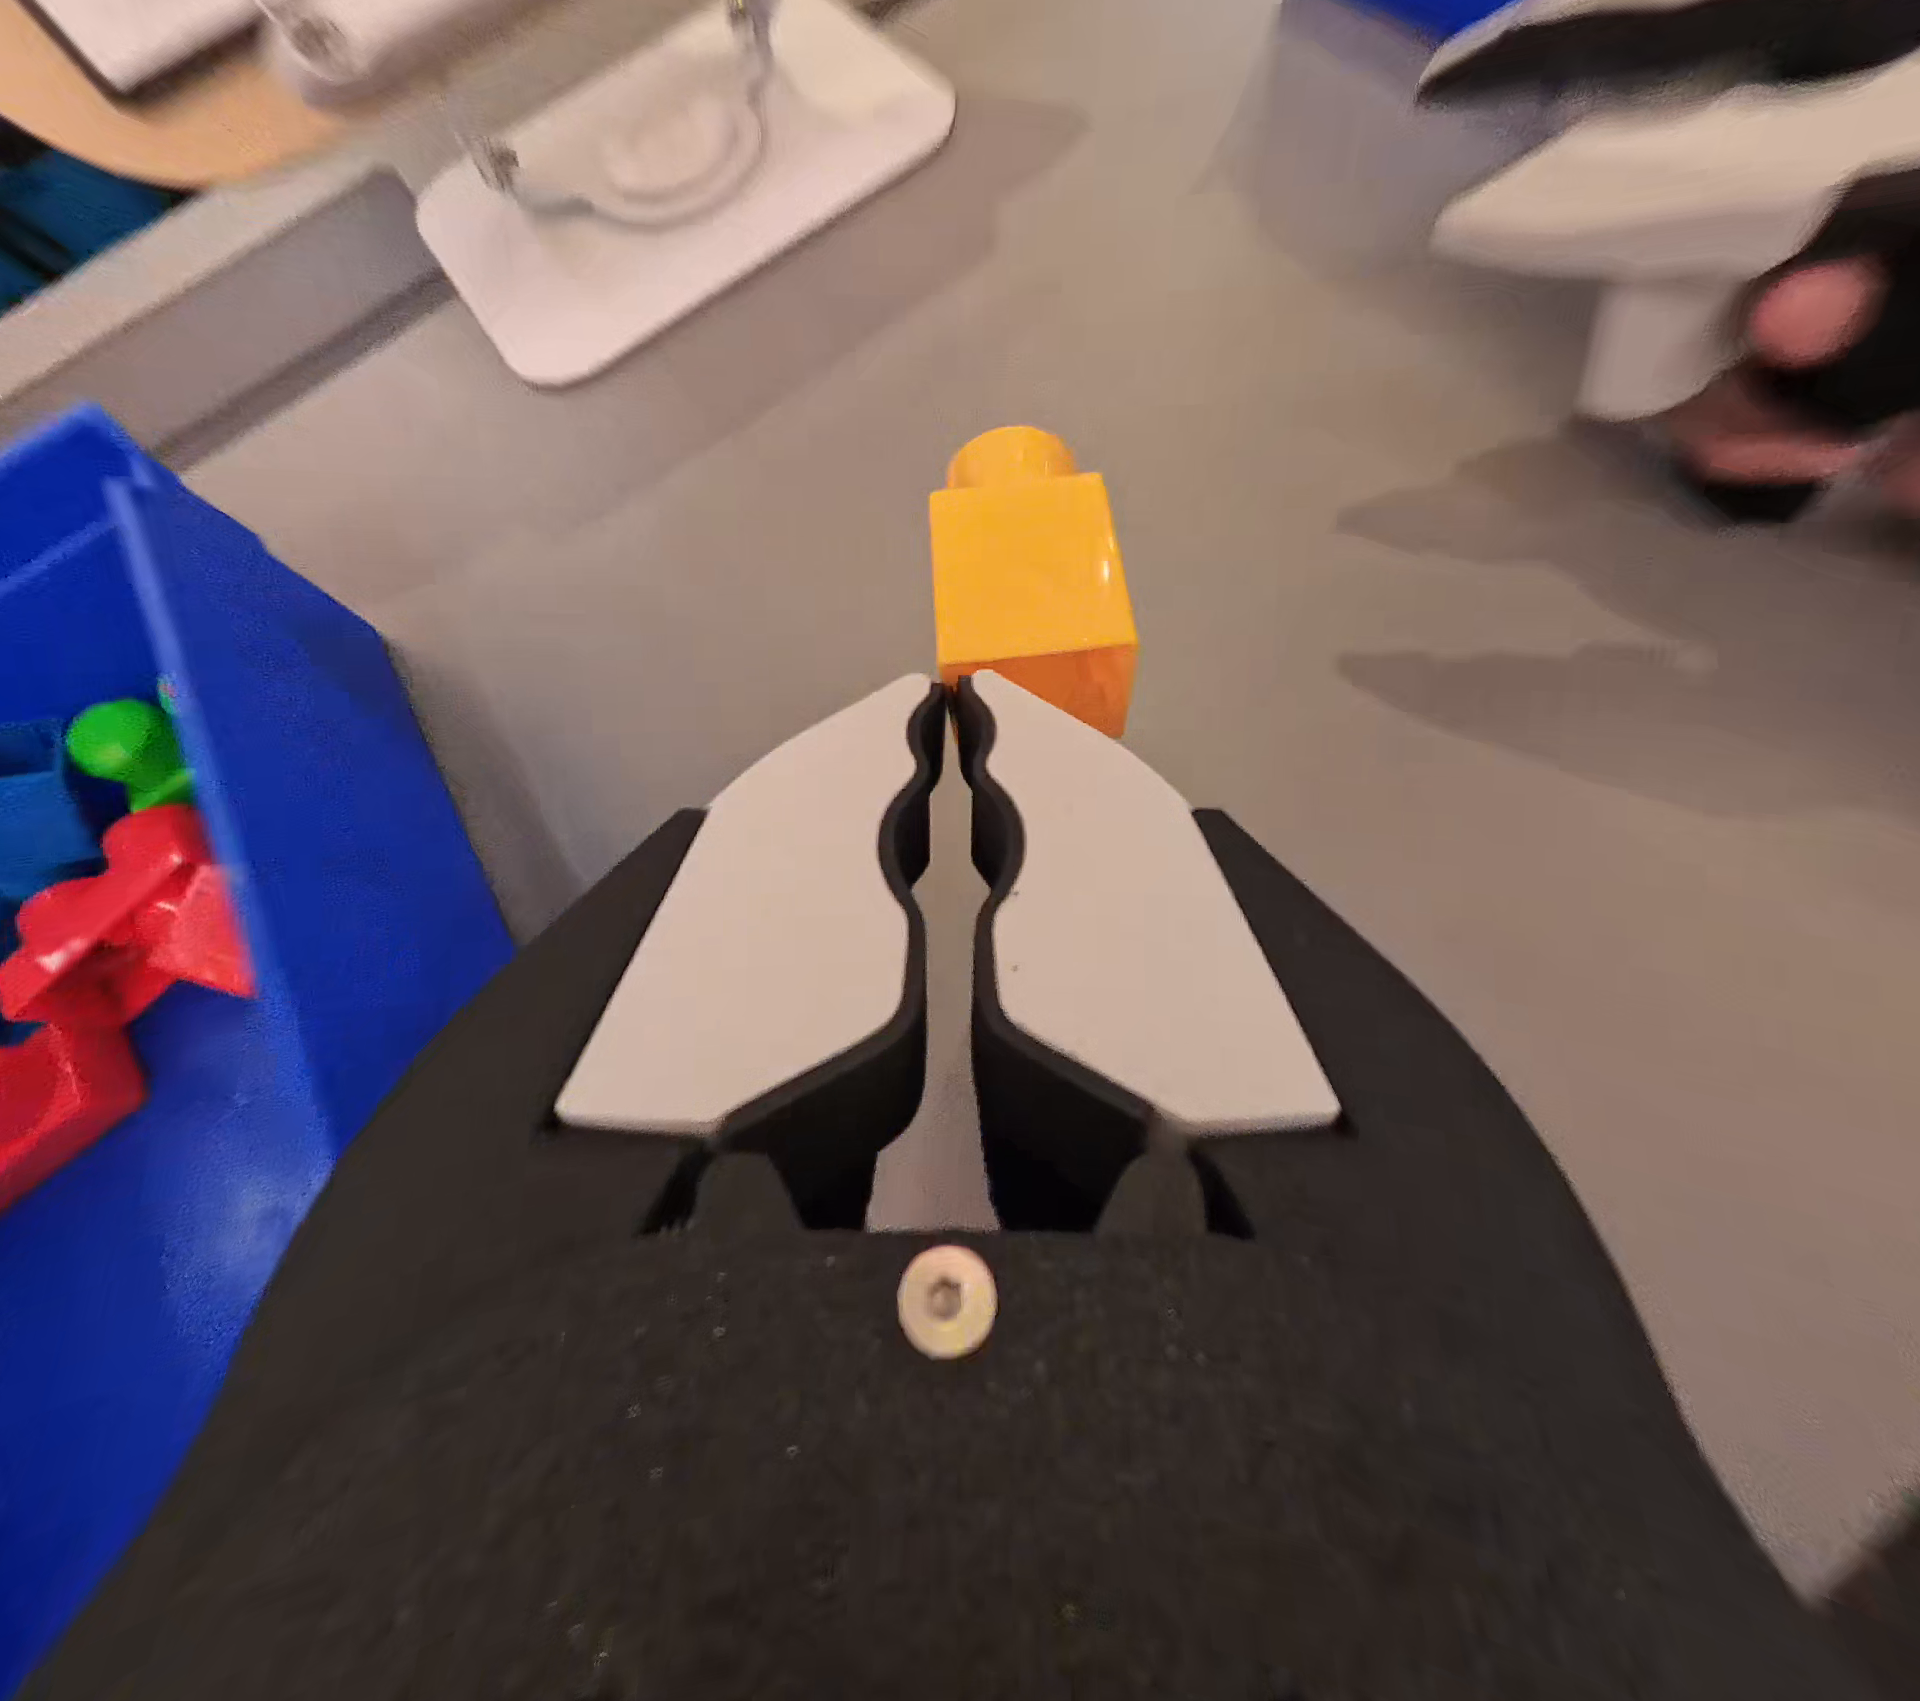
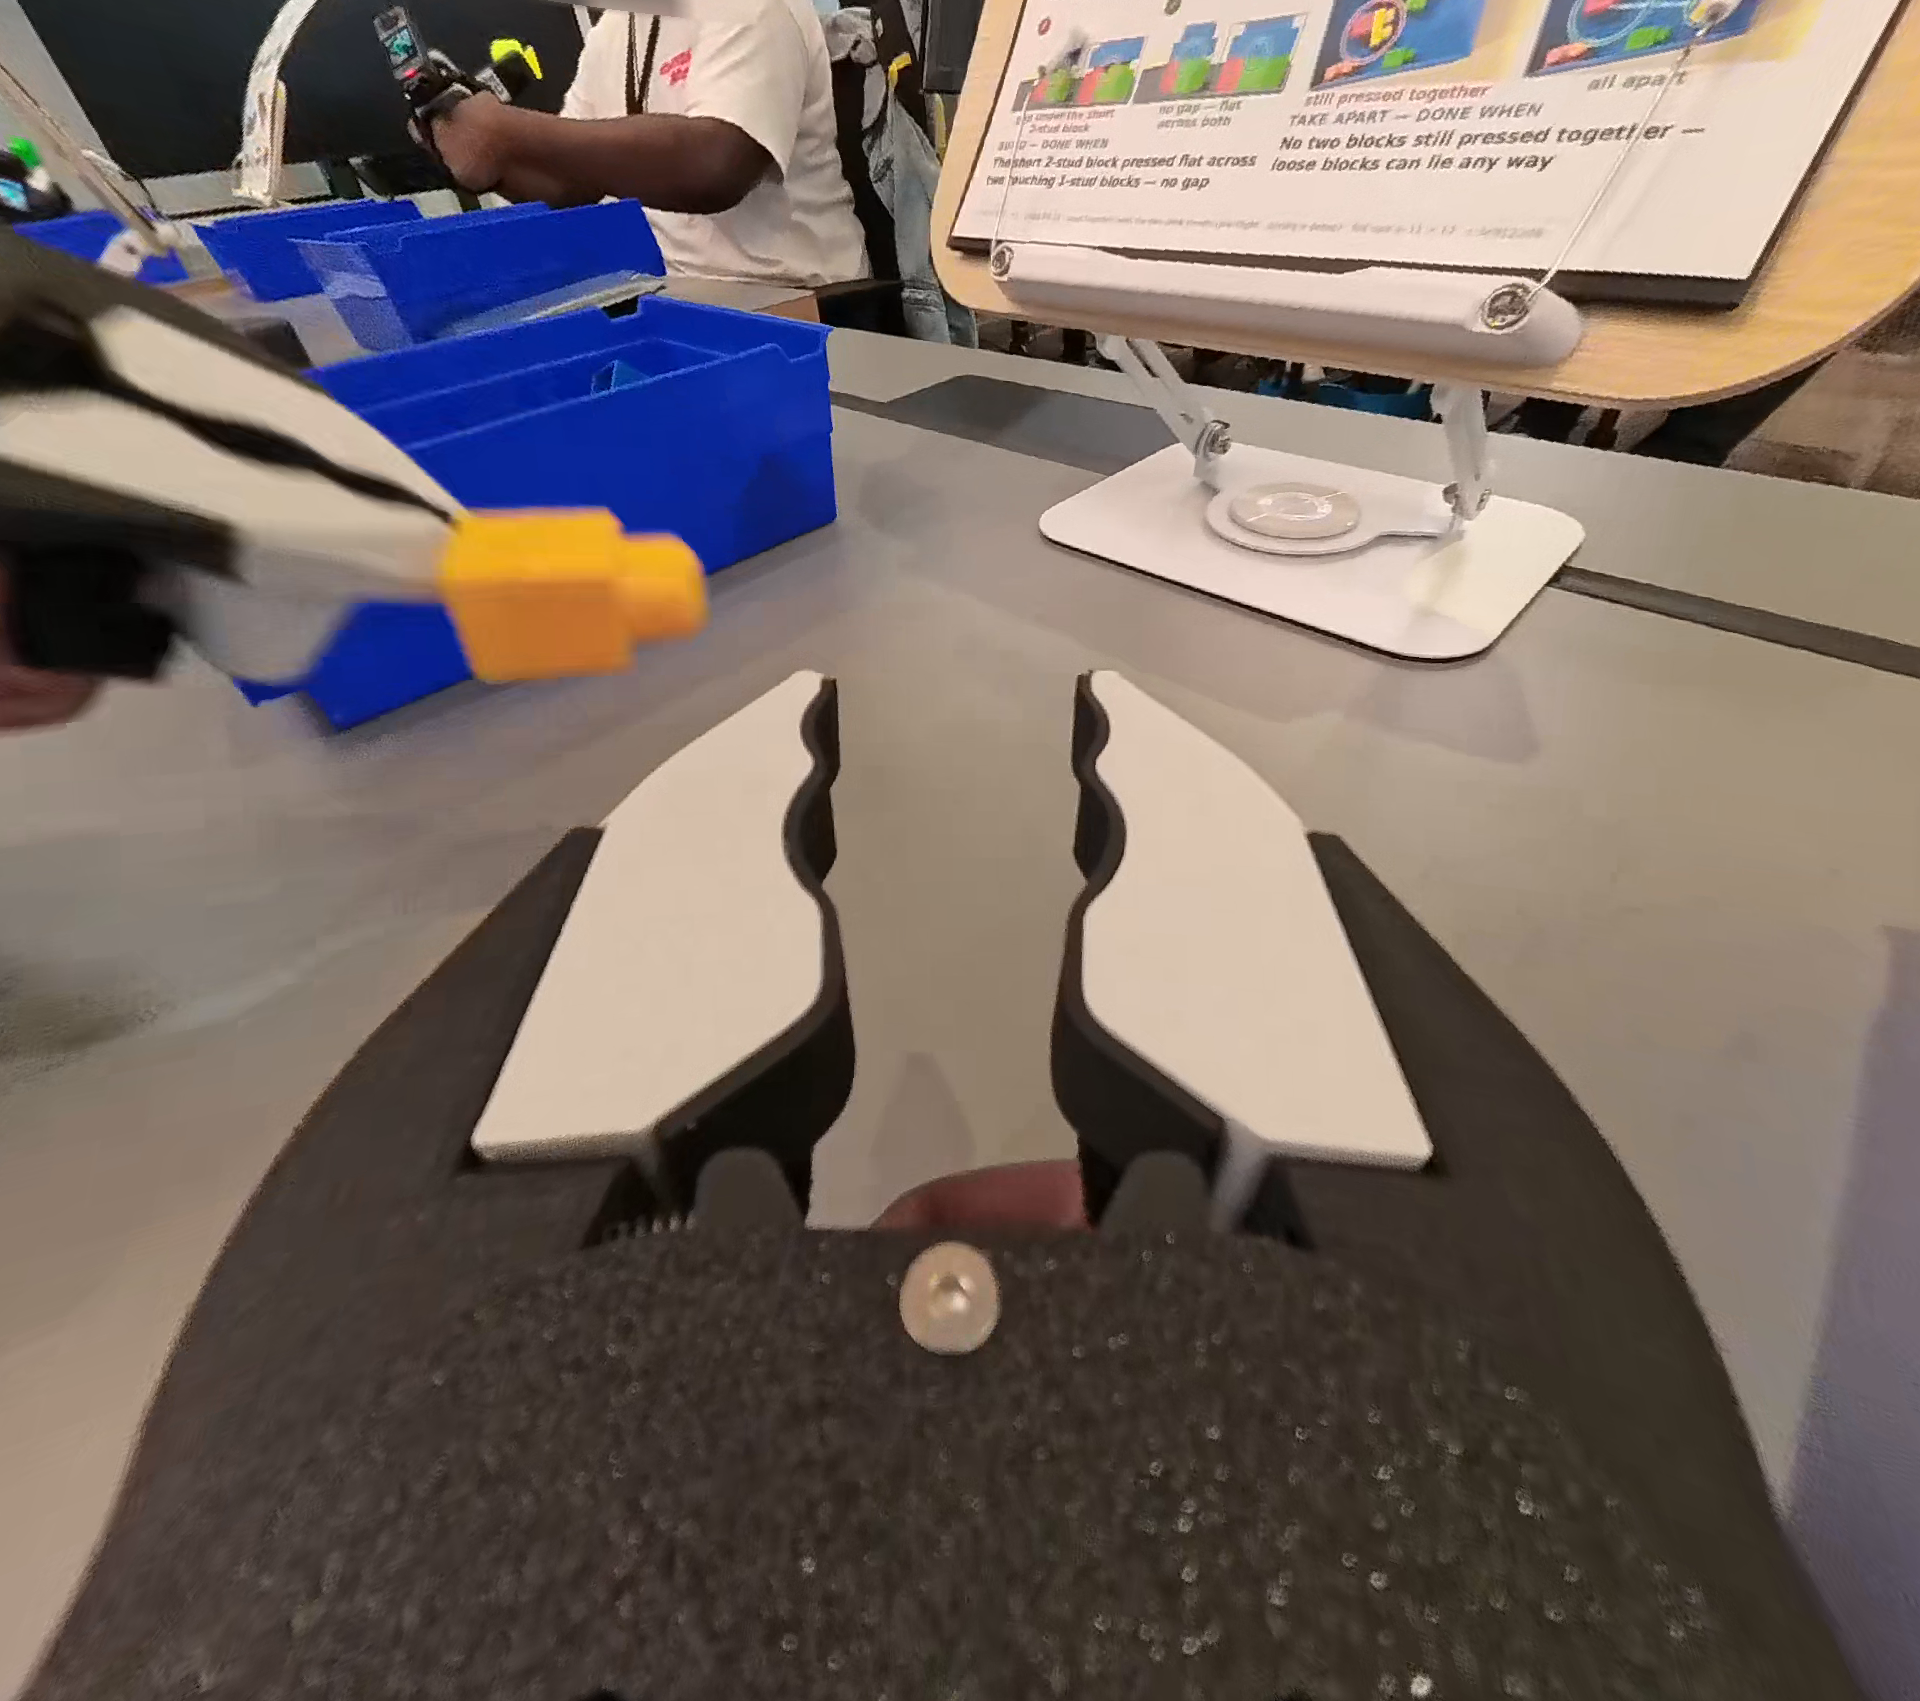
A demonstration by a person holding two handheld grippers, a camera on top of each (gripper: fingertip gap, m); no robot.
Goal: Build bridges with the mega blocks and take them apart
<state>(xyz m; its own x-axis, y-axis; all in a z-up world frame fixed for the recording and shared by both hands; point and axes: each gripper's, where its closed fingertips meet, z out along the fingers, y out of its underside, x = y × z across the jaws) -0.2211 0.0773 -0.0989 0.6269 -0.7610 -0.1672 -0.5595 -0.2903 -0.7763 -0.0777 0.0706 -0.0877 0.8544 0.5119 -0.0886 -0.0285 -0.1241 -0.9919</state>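
Yellow one-stud mega block (image 1: 1023, 581) pinched at the very tips of the left gripper (image 1: 951, 701); fingers nearly together, nipping only a thin edge at the block's open base. Stud points away from the gripper, along the line of its fingers. Block is off the grey table (image 1: 1247, 820), held in the air.

Same block (image 2: 566, 591) shows in the right wrist view, ahead and to the left of the right gripper (image 2: 954, 716), sticking out sideways from the left gripper's white fingers (image 2: 260, 498), stud toward the right.

Right gripper: fingers apart, nothing between them, only bare table showing in the gap. It sits low over the table.

Left of the left gripper, close beside it: blue bin (image 1: 291, 716) with loose blocks inside, a red one (image 1: 114, 945) and a green one (image 1: 125, 742) visible, plus something blue, unclear. In the right wrist view a blue bin (image 2: 644, 446) stands behind the held block, with more blue bins (image 2: 478, 259) farther back.

Ahead of both grippers: white stand base (image 2: 1320, 550) on the table, carrying a tilted board with an instruction sheet (image 2: 1455, 41).

Far side of the table, ahead-left of the right gripper: a person in a white shirt (image 2: 717, 124) holding another device. The left wrist view is blurred at its edges.
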